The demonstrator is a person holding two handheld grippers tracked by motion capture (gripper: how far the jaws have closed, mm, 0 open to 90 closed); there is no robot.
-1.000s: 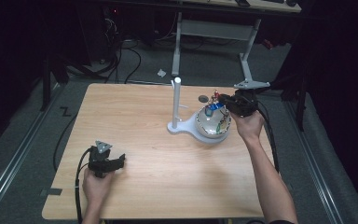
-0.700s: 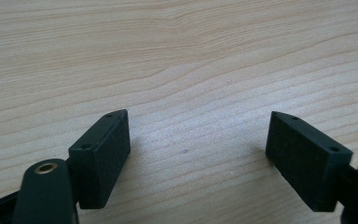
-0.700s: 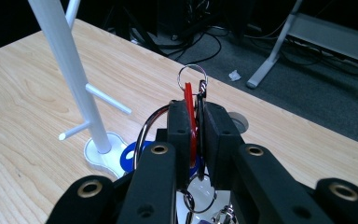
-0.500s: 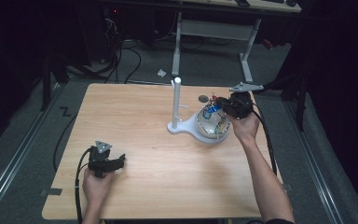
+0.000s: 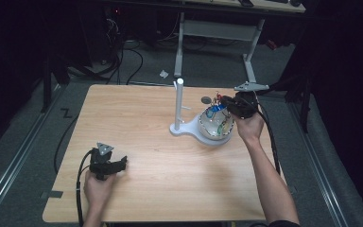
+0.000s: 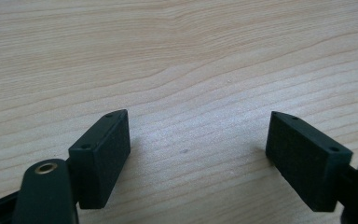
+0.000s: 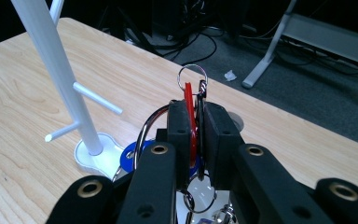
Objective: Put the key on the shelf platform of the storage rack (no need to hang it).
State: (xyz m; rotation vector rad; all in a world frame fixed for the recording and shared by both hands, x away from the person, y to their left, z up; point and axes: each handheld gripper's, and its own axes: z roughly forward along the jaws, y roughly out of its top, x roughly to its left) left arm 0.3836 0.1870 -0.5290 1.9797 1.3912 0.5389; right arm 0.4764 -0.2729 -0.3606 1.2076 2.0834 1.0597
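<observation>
So there's one wooden worktop, one white peg stand with two little side pegs sticking out, and one bowl of keyrings. Two tongs total, left tongs and right tongs. Couldn't count the keyrings, too jumbled.

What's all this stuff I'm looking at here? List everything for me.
Table: one, light wood, centre.
Stand: one, white, upright post with side pegs, table's far middle.
Bowl: one, pale, beside the stand, holding colourful keyrings.
Red key tag: one, with metal ring, pinched above the bowl.
Cables: several, black, on the floor beyond.
Left claw: black, open, low over bare table.
Right claw: black, shut on the tag.
</observation>
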